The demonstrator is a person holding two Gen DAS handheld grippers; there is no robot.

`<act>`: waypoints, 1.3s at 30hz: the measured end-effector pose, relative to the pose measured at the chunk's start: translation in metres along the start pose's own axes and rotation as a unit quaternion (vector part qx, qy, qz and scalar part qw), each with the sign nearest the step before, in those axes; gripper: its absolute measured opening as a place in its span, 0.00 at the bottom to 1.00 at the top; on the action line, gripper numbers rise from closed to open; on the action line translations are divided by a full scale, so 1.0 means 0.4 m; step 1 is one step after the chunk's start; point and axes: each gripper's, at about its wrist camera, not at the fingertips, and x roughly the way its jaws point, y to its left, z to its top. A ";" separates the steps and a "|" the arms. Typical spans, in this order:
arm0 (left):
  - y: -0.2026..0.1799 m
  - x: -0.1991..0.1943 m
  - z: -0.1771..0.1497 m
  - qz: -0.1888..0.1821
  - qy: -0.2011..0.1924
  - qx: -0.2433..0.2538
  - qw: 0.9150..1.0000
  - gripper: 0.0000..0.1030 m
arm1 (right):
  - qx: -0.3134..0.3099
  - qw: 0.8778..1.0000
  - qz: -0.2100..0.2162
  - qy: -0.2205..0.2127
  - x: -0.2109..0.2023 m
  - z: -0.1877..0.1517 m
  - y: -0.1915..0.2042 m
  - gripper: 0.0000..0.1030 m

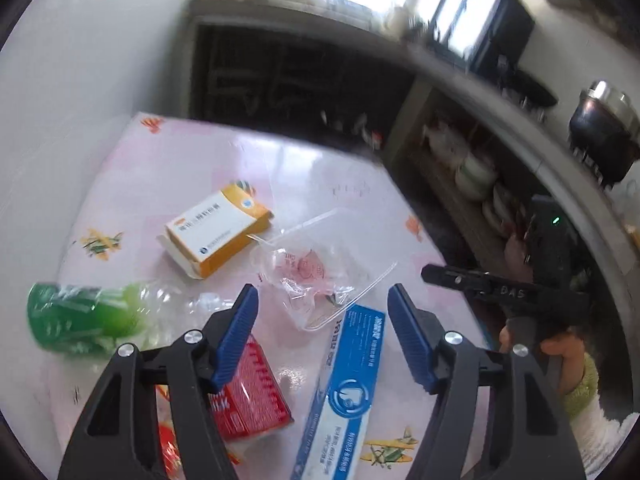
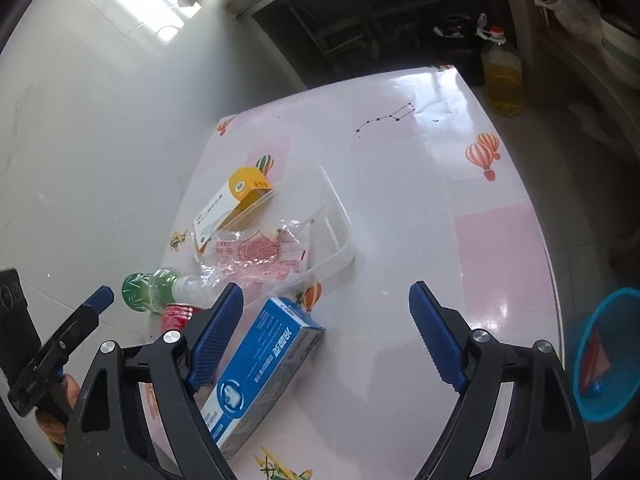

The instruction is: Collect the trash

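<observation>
— Where's the trash?

— All on my table, bunched at its left half. A blue box lies nearest me, long side running away from me. Past it there's a clear tray with a crinkled wrapper printed in red lying in it. An orange box with an open flap sits just behind the tray, touching its rim. To the left lie a green bottle on its side and a red box.

— And your tongs?

— My left gripper hangs above the blue box and the wrapper, fingers spread wide, nothing between them. The red box sits under its left finger. My right gripper is spread just as wide and holds nothing; the blue box lies beside its left finger.

— Anything off the table?

— A blue basket stands on the floor to the right, with something red in it. An oil bottle stands on the floor beyond the far corner.
</observation>
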 end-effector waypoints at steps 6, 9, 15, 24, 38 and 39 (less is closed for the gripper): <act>0.037 0.210 0.077 0.062 0.099 0.030 0.993 0.45 | -0.019 0.999 -0.034 0.010 0.064 0.056 0.009 0.74; 0.041 0.262 0.073 0.069 0.120 0.042 0.989 0.31 | -0.038 0.998 -0.054 0.024 0.106 0.083 0.013 0.66; 0.018 0.262 0.066 0.076 0.110 0.063 0.989 0.05 | -0.046 0.996 -0.060 0.054 0.161 0.091 0.014 0.13; -0.016 0.183 0.088 0.057 0.044 0.067 0.995 0.00 | -0.030 0.997 -0.068 0.031 0.139 0.073 0.023 0.04; -0.065 -0.033 0.073 -0.049 -0.037 -0.003 0.998 0.00 | 0.010 0.995 -0.090 -0.039 -0.042 0.041 -0.053 0.03; -0.070 -0.047 0.061 -0.055 -0.038 -0.005 0.998 0.00 | 0.014 0.995 -0.088 -0.048 -0.078 0.028 -0.068 0.03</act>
